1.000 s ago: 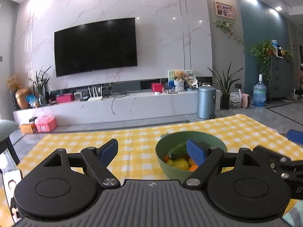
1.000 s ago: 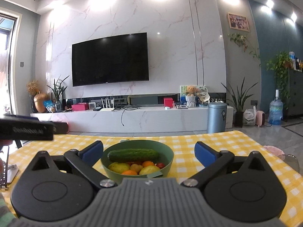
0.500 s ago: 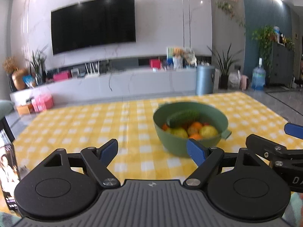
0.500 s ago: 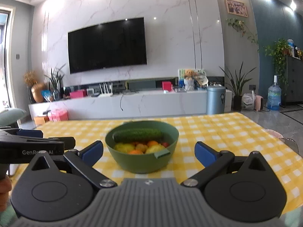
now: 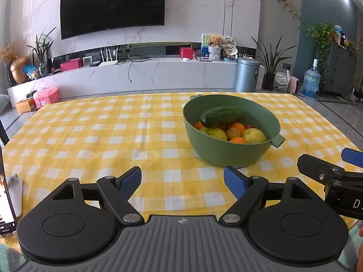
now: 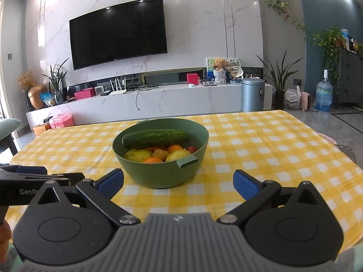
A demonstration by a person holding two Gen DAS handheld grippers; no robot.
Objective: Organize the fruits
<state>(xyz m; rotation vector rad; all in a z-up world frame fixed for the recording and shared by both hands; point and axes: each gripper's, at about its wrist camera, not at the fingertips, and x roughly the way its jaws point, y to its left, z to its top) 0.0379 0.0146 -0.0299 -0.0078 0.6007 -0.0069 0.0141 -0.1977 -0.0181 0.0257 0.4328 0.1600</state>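
A green bowl (image 5: 229,151) (image 6: 158,172) stands on the yellow checked tablecloth (image 5: 102,136) (image 6: 261,149). A cucumber (image 5: 221,116) (image 6: 155,137) lies on top of lemons (image 5: 253,135) (image 6: 138,154) and oranges (image 5: 237,139) (image 6: 153,159) inside it. My left gripper (image 5: 182,182) is open and empty, near the table's front edge, with the bowl ahead to its right. My right gripper (image 6: 178,181) is open and empty, just in front of the bowl. The right gripper also shows at the right edge of the left wrist view (image 5: 326,170).
A phone on a white stand (image 5: 9,195) sits at the table's left edge. Beyond the table are a white TV bench (image 5: 140,74), a wall TV (image 5: 111,4) and a grey bin (image 5: 246,74).
Both grippers have risen and tilted down, so the bowl and its contents now show fully. Both stay open.
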